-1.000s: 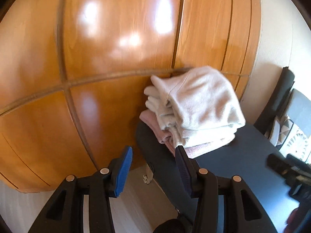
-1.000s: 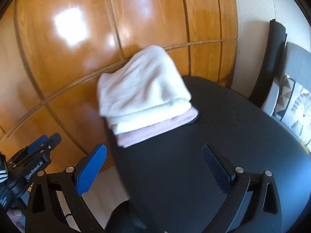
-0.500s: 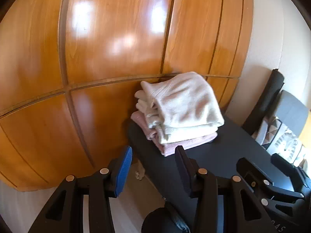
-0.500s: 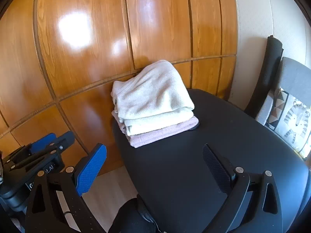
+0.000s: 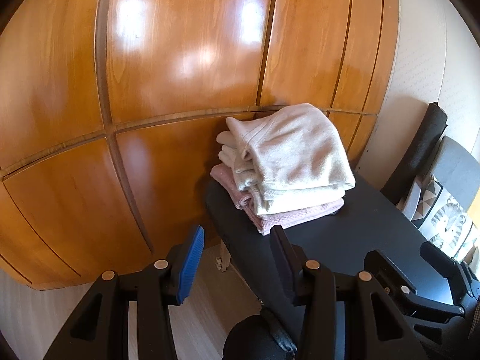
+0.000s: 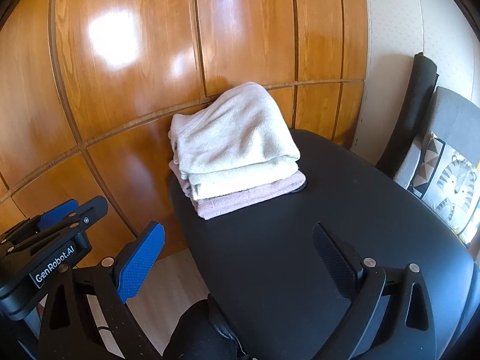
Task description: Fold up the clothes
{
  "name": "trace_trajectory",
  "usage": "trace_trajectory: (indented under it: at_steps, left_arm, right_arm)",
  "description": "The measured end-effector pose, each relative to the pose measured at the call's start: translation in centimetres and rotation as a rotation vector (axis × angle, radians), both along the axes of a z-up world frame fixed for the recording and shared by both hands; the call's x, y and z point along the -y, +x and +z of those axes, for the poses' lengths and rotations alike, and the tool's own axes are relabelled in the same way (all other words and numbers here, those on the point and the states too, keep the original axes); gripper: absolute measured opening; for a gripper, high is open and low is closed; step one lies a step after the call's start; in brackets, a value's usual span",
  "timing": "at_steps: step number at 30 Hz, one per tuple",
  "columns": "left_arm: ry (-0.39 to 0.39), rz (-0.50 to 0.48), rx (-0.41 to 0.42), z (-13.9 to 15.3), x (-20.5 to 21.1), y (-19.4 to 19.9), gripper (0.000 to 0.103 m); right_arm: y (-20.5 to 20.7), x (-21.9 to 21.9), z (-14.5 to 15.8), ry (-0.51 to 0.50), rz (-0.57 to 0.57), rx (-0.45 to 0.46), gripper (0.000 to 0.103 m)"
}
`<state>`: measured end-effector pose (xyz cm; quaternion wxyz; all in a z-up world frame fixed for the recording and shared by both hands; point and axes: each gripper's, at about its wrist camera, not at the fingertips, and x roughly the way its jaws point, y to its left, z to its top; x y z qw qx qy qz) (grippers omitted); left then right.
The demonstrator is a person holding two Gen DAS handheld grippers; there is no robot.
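neatly folded cream clothes (image 6: 234, 138) top pink garment (image 6: 249, 198)

place: home, likely bedroom
evidence: glossy wooden wardrobe doors (image 5: 186, 69), patterned cushion (image 6: 450, 186) on chair (image 6: 456, 120), wallpapered wall (image 6: 390, 30)

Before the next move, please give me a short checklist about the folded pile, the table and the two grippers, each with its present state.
1. Left gripper empty, jaws apart: ok.
2. Right gripper empty, jaws apart: ok.
3. Cream garment lies folded on top of the pink garment: ok.
4. Pile sits fully on the black table, near its far left corner against the wooden panels: ok.
5. Pile edges neatly lined up: not ok, loose cream folds stick out on the left side.
6. Another garment waiting to be folded: cannot tell, none is in view.
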<state>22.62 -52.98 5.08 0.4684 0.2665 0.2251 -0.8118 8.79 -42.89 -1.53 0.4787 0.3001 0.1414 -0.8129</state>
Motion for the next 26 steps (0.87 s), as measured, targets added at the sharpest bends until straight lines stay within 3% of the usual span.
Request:
trace_trajectory:
  at_steps: [4,12,18,26]
  left_arm:
    - [-0.005,-0.001,-0.002,-0.1,-0.1,-0.1,0.047]
    - [-0.103,0.022,0.044,0.2,-1.0,-0.6,0.053]
    - [-0.052,-0.003,-0.049,0.1,-0.4,0.3,0.055]
    - [-0.137,-0.023,-0.07,0.6,-1.5,0.0,0.048]
  right_arm:
    - [-0.1,-0.3,0.0,0.002,-0.003,-0.005,0.101]
    - [-0.2,-0.6,-0.1,0.001,-0.006,0.003,0.101]
    - [-0.1,-0.6,-0.2,0.006,-0.007,0.002,0.101]
    - [-0.6,-1.0,-0.6,0.005,-0.022,0.03,0.101]
